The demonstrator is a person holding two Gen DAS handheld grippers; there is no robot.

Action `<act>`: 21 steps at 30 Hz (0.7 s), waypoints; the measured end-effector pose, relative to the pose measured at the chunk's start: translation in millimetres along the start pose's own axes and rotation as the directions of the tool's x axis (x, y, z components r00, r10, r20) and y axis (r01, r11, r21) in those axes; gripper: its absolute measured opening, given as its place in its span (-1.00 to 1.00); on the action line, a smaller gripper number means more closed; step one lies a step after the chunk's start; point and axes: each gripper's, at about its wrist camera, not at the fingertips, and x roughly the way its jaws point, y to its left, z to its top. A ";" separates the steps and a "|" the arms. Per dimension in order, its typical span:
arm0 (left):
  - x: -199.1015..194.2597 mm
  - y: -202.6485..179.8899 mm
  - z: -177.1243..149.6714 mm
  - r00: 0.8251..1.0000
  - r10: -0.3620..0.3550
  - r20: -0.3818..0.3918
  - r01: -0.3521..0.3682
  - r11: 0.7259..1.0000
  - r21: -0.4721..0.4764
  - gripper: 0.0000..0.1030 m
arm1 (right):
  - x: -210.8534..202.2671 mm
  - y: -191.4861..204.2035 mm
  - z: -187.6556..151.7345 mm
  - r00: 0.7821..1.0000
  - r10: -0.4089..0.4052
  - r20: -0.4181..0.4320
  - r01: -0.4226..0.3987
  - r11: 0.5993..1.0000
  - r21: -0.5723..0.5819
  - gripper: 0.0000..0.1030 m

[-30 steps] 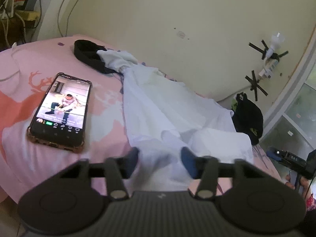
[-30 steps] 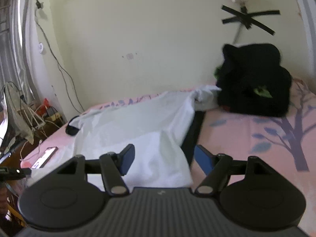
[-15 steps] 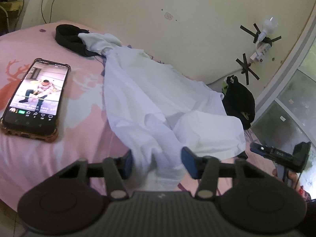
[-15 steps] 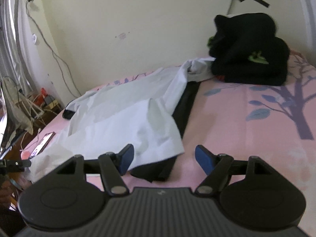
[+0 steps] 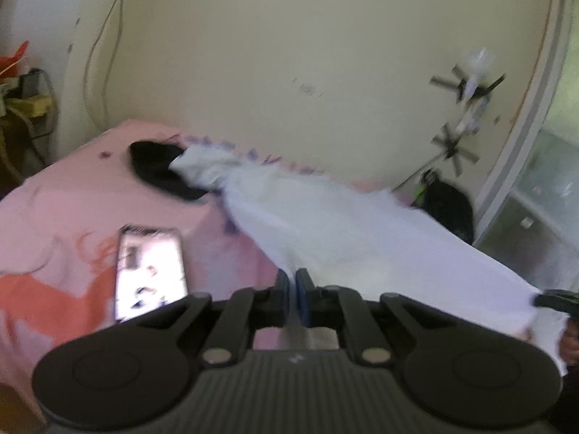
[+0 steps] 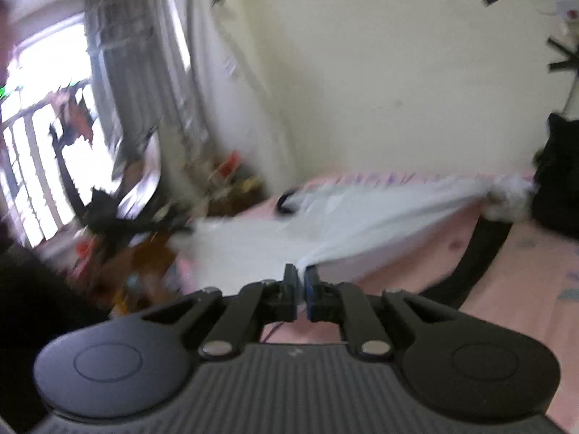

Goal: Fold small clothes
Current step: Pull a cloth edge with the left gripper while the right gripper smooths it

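Observation:
A white garment [image 5: 362, 238] lies stretched across the pink bed [image 5: 54, 224], its near edge lifted and pulled taut. My left gripper [image 5: 292, 278] has its jaws closing tight on one end of that edge, pads pressed on the cloth. In the right wrist view my right gripper [image 6: 300, 275] is closing the same way, pinching a bunched bit of the white garment [image 6: 325, 224]. At the right edge of the left wrist view the right gripper [image 5: 553, 298] shows at the cloth's other corner. The garment's far end lies crumpled beside a black garment [image 5: 155, 170].
A lit phone [image 5: 150, 271] lies on the bed left of my left gripper. A black pile [image 5: 448, 213] sits by the wall at the far right. A dark strip of cloth [image 6: 481, 253] lies under the white garment. Cluttered furniture and a window stand beyond the bed's left side.
Both grippers went from open to shut on the white garment's near edge and rose, drawing the cloth taut between them. The right wrist view swung left toward the window.

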 end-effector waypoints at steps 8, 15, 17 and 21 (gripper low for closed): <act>9.3 18.2 -5.4 0.991 0.135 -0.003 -0.135 0.990 -0.043 -0.15 | 15.8 -68.8 -33.9 0.984 -0.141 -0.107 0.162 0.963 0.217 -0.16; 25.5 -9.0 19.2 0.996 0.041 0.081 -0.043 0.999 0.025 -0.08 | 27.2 -114.2 -3.0 0.892 -0.452 -0.008 0.435 0.855 0.282 -0.08; 45.1 -17.4 22.2 0.998 -0.003 0.066 0.001 1.000 0.027 -0.08 | 49.3 -124.4 1.9 0.871 -0.490 -0.039 0.484 0.839 0.250 -0.09; 90.9 -30.9 24.0 0.995 -0.101 0.014 0.101 0.995 0.010 -0.08 | 105.2 -135.2 4.9 0.853 -0.515 -0.087 0.522 0.841 0.143 -0.12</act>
